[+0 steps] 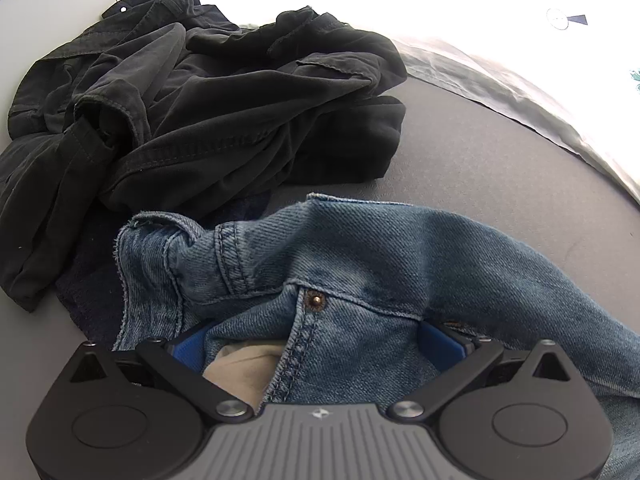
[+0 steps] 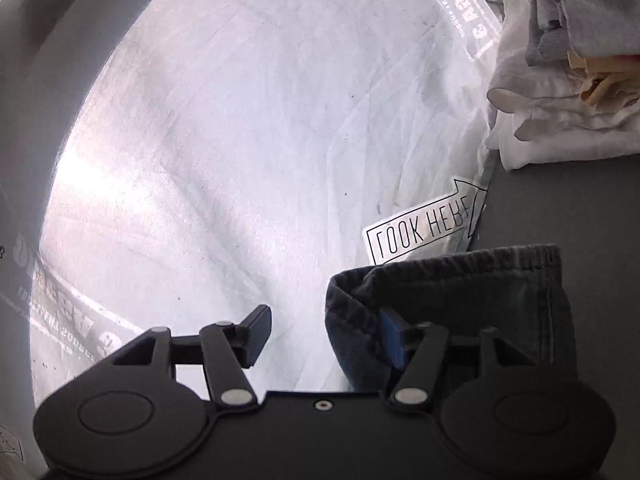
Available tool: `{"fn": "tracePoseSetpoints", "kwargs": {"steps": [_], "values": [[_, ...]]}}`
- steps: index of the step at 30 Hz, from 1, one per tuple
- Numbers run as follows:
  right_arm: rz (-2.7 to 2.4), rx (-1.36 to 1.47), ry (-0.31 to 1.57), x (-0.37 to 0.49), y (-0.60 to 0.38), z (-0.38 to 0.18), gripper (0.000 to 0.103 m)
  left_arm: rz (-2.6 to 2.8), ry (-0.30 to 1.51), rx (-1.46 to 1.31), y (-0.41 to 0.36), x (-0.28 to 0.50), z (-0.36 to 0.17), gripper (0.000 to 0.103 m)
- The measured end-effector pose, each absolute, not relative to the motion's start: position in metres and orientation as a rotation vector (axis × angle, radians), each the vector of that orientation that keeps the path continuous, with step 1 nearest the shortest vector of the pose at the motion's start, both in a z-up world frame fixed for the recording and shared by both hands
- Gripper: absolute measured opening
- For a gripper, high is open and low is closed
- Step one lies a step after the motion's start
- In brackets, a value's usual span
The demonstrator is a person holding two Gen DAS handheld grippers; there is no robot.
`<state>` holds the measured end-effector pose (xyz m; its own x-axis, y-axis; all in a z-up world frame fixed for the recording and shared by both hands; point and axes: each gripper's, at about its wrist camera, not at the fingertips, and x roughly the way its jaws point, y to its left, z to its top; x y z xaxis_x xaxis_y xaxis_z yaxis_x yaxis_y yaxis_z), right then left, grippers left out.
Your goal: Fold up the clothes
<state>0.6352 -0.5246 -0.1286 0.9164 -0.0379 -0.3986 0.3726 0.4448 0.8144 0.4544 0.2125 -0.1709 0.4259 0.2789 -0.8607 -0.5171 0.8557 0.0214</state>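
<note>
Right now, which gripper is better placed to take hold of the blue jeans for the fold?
Left. The left gripper already straddles the blue jeans, denim between its fingers. The right gripper faces away, toward a plastic sheet.

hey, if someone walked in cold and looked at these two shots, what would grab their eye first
Probably the blue jeans, bunched up right at the left gripper, whose blue pads sit wide apart with denim between them. Behind lies a crumpled heap of black clothes. In the right wrist view, a bright glaring sheet and a "LOOK HERE" arrow sign stand out.
</note>
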Motion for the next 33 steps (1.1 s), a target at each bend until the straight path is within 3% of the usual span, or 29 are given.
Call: {"fn": "tracePoseSetpoints", "kwargs": {"steps": [6, 12, 21, 22, 23, 24, 25, 26, 33], "values": [[-0.473, 0.685, 0.503, 0.594, -0.481, -0.144, 0.058, 0.511, 0.997, -0.259, 0.21, 0.451, -0.172, 0.103], [-0.531, 0.737, 0.653, 0.551, -0.488, -0.195, 0.058, 0.521, 0.992, -0.26, 0.208, 0.451, -0.172, 0.103], [-0.491, 0.505, 0.674, 0.586, -0.463, -0.194, 0.056, 0.523, 0.987, -0.257, 0.207, 0.45, -0.172, 0.103], [-0.489, 0.437, 0.686, 0.591, -0.457, -0.193, 0.054, 0.524, 0.986, -0.257, 0.207, 0.45, -0.172, 0.103], [-0.486, 0.364, 0.701, 0.596, -0.451, -0.193, 0.042, 0.524, 0.986, -0.257, 0.207, 0.45, -0.172, 0.103], [-0.468, 0.287, 0.71, 0.599, -0.445, -0.193, 0.024, 0.523, 0.986, -0.257, 0.207, 0.449, -0.172, 0.103], [-0.453, 0.248, 0.699, 0.598, -0.442, -0.192, 0.018, 0.521, 0.988, -0.258, 0.207, 0.45, -0.171, 0.103], [-0.429, 0.244, 0.692, 0.596, -0.443, -0.19, 0.005, 0.519, 0.991, -0.259, 0.208, 0.45, -0.171, 0.103], [-0.506, 0.122, 0.543, 0.54, -0.431, -0.147, 0.003, 0.513, 1.006, -0.26, 0.209, 0.451, -0.17, 0.103]]}}
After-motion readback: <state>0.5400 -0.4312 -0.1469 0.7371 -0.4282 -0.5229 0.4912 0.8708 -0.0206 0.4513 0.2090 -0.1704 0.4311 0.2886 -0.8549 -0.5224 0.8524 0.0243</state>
